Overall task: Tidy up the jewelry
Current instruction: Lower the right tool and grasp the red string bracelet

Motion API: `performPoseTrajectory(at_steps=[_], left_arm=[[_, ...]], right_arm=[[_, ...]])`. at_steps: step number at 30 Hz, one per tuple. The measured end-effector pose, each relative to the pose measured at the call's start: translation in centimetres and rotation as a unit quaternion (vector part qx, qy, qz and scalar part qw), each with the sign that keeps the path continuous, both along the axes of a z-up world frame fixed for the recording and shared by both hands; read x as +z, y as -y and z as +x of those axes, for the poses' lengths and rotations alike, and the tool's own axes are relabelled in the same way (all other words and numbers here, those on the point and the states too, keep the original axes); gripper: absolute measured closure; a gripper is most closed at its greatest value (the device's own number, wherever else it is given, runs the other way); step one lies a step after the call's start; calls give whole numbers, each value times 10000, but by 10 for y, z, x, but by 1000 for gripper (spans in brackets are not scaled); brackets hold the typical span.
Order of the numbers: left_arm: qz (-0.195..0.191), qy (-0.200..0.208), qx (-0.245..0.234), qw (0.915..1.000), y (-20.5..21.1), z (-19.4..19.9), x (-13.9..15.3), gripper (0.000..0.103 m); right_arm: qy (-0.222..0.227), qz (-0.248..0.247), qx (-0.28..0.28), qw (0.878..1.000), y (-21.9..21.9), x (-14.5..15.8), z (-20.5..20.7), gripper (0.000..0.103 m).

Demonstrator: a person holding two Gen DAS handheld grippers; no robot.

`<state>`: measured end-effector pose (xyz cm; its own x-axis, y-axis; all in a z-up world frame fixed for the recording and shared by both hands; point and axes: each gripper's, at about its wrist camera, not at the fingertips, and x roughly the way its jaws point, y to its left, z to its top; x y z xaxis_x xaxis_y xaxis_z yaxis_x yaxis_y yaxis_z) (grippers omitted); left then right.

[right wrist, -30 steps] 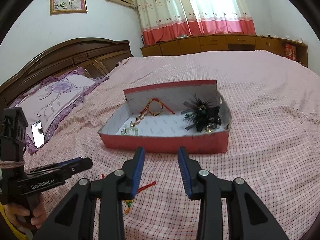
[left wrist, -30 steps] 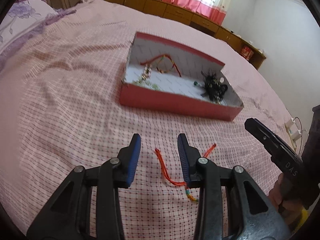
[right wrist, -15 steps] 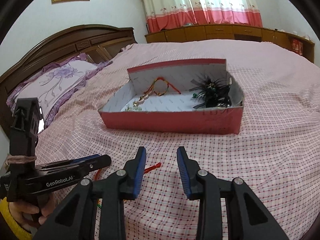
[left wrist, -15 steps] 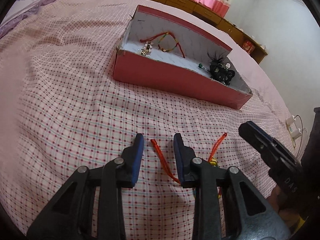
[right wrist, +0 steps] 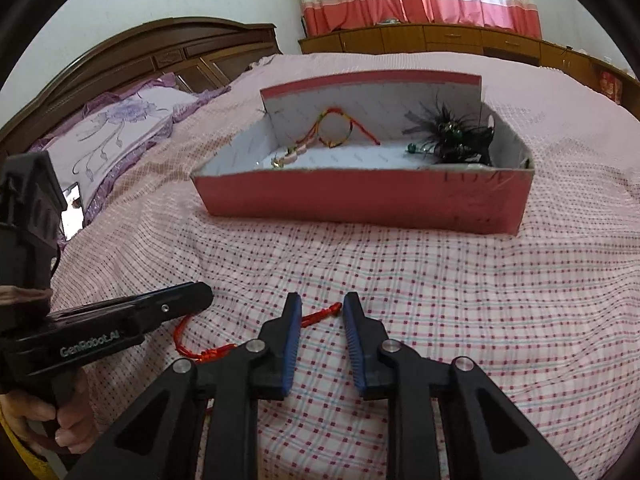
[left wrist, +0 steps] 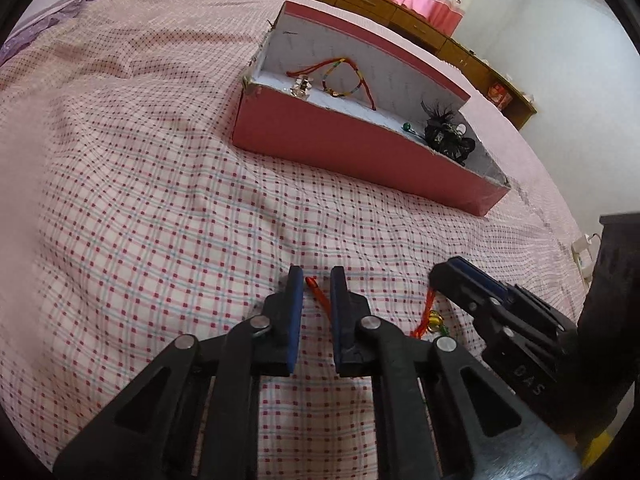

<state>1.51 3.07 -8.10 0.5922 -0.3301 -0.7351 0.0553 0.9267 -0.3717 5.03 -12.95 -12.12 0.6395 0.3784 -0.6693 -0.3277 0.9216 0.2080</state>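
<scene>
Red cord (left wrist: 320, 300) lies on the checked bedspread (left wrist: 160, 220), one end running up between the pads of the left tongs (left wrist: 314, 292). Those tongs look narrow, drawn in close on either side of the string, though a sliver of gap shows, so a firm pinch is not plain to see. The cord's other end (right wrist: 320, 316) lies between the right tongs (right wrist: 318, 308), whose jaws are closing with the knotted tip between them and not yet pressed. Between the two ends the string loops across the bed, with small beads (left wrist: 434, 322) near its middle.

My worry is the thinness of that cord: pads closing on soft bedding could catch the fabric along with it, or slide over the string and come up with nothing. With both ends taken at once, a pull apart could also snap it taut and jerk one end free.

Farther up the bed sits the red box (right wrist: 360, 208), open-topped with a white lining. Inside, at one end, rests a bracelet (right wrist: 336, 128) of red and coloured thread beside some small pale trinkets (right wrist: 288, 158); at the other end is a black feathered piece (right wrist: 460, 140) with a green bead (right wrist: 410, 147).
</scene>
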Motion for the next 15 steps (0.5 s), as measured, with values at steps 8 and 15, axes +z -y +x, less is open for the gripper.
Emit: performPoseTrajectory(at_steps=[8,15], left_arm=[[-1,123,11,9999,6,0,4,103],[87,444,-32,9990,7,-4,27,103]], right_arm=[[6,-103,-64,9999,-3,-3,4,97],[192,212,-114,9995,10,11,-6,97]])
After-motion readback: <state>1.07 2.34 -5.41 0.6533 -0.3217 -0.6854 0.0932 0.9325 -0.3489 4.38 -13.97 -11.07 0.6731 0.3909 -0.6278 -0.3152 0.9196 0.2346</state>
